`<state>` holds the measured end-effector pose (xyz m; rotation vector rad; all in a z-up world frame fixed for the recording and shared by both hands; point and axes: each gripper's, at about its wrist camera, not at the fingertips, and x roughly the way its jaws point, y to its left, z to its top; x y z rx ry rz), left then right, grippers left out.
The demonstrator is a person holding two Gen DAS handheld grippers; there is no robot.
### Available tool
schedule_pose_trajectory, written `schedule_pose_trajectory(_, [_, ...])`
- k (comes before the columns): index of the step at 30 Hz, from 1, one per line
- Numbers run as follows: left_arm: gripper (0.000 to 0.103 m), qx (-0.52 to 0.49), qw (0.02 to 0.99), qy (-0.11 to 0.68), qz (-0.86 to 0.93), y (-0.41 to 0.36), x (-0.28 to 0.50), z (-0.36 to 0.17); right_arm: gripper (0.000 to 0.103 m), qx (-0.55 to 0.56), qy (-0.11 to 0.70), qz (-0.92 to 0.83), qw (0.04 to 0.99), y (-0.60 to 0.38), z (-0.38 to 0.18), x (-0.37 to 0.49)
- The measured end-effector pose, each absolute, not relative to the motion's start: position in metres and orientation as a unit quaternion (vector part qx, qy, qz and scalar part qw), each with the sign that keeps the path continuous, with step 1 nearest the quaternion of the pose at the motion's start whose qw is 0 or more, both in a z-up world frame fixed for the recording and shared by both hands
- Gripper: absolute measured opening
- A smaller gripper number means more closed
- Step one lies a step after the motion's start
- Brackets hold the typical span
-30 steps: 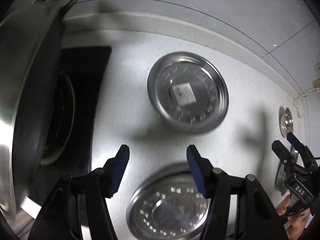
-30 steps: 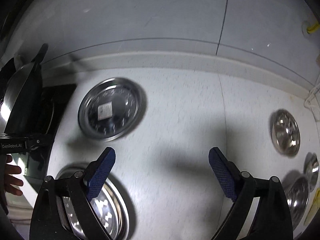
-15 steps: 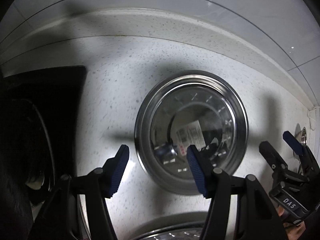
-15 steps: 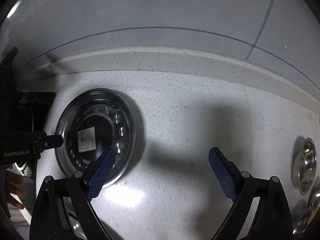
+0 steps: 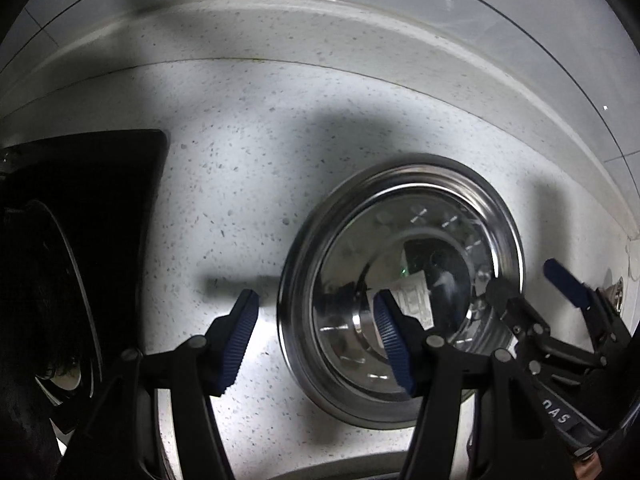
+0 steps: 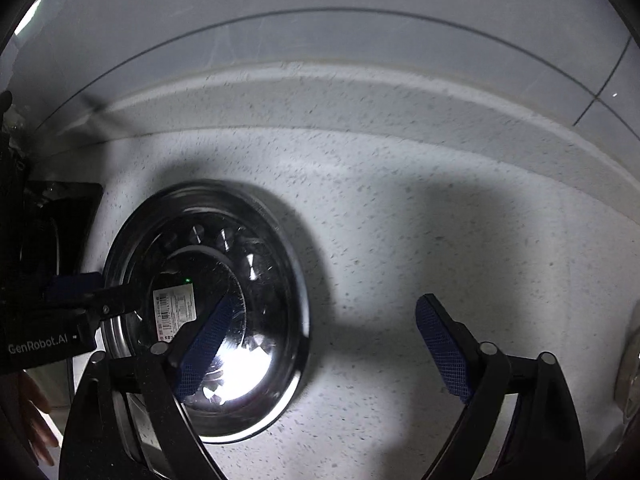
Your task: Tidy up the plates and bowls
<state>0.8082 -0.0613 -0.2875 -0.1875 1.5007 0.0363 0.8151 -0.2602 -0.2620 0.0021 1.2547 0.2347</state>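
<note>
A round steel plate with a white barcode sticker lies flat on the speckled white counter; it also shows in the right wrist view. My left gripper is open and straddles the plate's left rim, one finger over the plate, one over the counter. My right gripper is open and straddles the plate's right rim. Each gripper shows in the other's view: the right one at the plate's right edge, the left one at its left edge.
A black stove top lies left of the plate. A raised counter lip and tiled wall run behind it. The rim of a second steel plate shows at the bottom. A small steel bowl sits far right.
Both grippers have moved forward and closer to the stickered plate, coming in from opposite sides. The plate now lies between their fingers. The near plate has dropped almost out of view.
</note>
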Motion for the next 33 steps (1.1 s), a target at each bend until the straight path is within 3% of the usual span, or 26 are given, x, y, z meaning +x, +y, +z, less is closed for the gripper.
schedule_pose_trajectory(3, [0.057,-0.089,0.725,0.682,0.019,-0.055,0.810,-0.294,0.067,-0.011,0.586,0.100,0.804,-0.257,-0.265,0.815])
schedule_pose_trajectory(4, [0.057,-0.092,0.725,0.682,0.020,-0.057,0.814,-0.300,0.059,-0.015,0.586,0.099,0.804,-0.257,-0.264,0.814])
schedule_pose_trajectory(5, [0.054,-0.092,0.729,0.678,0.021,-0.056,0.814,-0.299,0.044,-0.017,0.585,0.102,0.804,-0.257,-0.262,0.814])
schedule_pose_trajectory(6, [0.039,-0.088,0.732,0.675,0.021,-0.055,0.812,-0.297,0.033,-0.016,0.586,0.107,0.803,-0.256,-0.260,0.814])
schedule_pose_trajectory(7, [0.013,-0.083,0.737,0.671,0.023,-0.054,0.810,-0.295,0.013,-0.011,0.589,0.115,0.800,-0.255,-0.259,0.813])
schedule_pose_trajectory(8, [0.013,-0.080,0.736,0.671,0.026,-0.055,0.807,-0.296,0.011,-0.024,0.589,0.104,0.801,-0.252,-0.256,0.810])
schedule_pose_trajectory(24, [0.014,-0.026,0.775,0.631,-0.012,-0.056,0.715,-0.220,0.011,-0.015,0.560,0.106,0.822,-0.276,-0.176,0.680])
schedule_pose_trajectory(33, [0.014,-0.009,0.768,0.640,-0.012,-0.056,0.633,-0.230,0.011,-0.015,0.575,0.136,0.807,-0.270,-0.178,0.595])
